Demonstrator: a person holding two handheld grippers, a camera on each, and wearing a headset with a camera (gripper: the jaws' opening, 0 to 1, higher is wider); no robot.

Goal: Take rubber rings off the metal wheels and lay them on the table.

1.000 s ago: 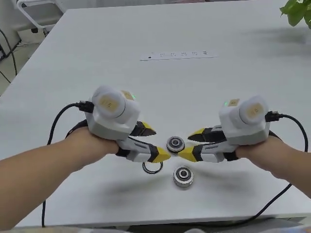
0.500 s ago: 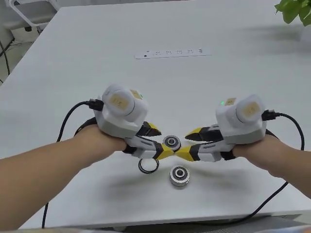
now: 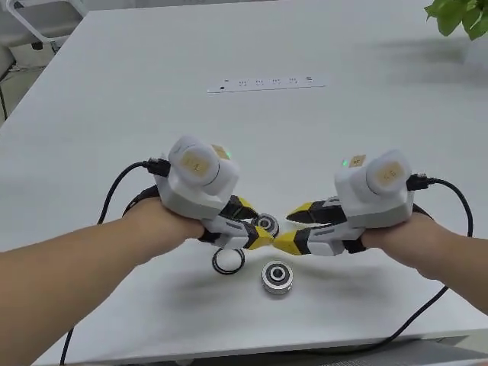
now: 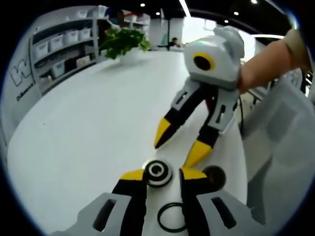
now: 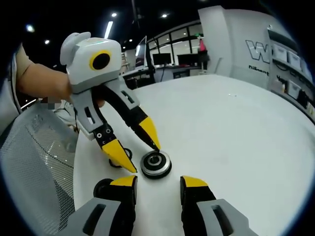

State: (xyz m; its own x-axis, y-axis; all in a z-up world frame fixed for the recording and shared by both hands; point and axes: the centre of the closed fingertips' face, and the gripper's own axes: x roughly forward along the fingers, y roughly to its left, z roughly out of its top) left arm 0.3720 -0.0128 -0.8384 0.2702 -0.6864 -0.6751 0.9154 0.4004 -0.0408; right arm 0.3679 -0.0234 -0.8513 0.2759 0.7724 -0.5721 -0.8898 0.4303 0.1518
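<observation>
A small metal wheel (image 3: 267,223) with a dark rubber rim lies on the white table (image 3: 305,137). It sits between the yellow tips of my left gripper (image 3: 257,223), which is open around it. In the left gripper view the wheel (image 4: 156,170) lies close against one jaw. My right gripper (image 3: 287,227) faces it from the other side, open, its tips just short of the wheel (image 5: 156,163). A loose black rubber ring (image 3: 214,261) lies flat on the table under the left gripper. A second wheel (image 3: 277,277) rests nearer the table's front edge.
A white power strip (image 3: 265,82) lies across the far middle of the table. A green plant (image 3: 457,17) stands at the far right corner. Black cables (image 3: 114,202) trail from both grippers over the table. The front edge is close behind the second wheel.
My left gripper has pushed forward until the wheel sits between its tips. The right gripper has edged in slightly. The ring and second wheel lie as before.
</observation>
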